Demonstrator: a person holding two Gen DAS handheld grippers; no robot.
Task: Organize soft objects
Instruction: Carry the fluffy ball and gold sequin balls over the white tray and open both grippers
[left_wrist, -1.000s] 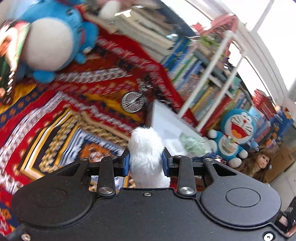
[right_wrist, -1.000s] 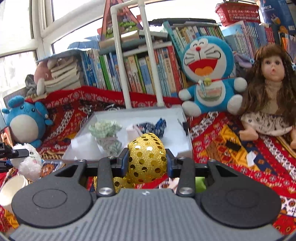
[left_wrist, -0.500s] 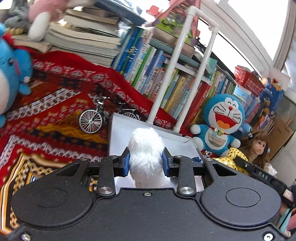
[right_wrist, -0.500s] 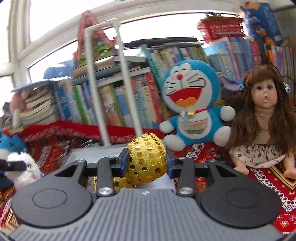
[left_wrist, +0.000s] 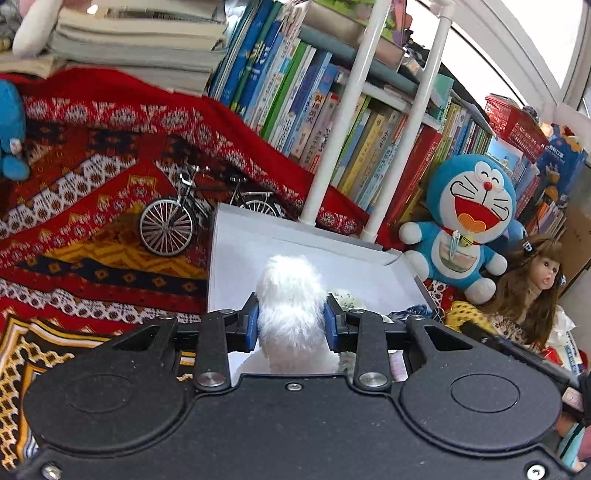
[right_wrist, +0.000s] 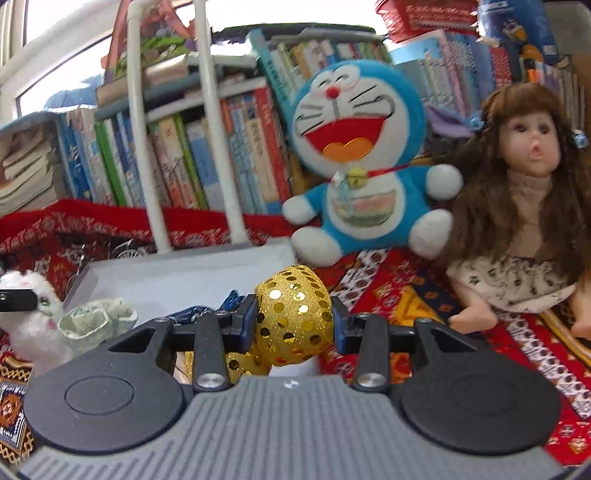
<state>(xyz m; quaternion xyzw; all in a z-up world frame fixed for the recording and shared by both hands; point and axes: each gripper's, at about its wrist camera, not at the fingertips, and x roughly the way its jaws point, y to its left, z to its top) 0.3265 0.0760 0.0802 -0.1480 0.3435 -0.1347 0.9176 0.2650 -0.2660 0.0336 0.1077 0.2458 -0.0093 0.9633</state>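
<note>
Left wrist view: your left gripper (left_wrist: 291, 320) is clamping the white fluffy toy (left_wrist: 290, 291) over the white box (left_wrist: 236, 236), while your right gripper (right_wrist: 294, 320) is squeezing the gold sequined toy (right_wrist: 291, 306).

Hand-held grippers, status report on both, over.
Left hand-held gripper shut on white fluffy toy, over grey tray. Right hand-held gripper shut on gold sequin toy. Nothing blocking tray.
</note>
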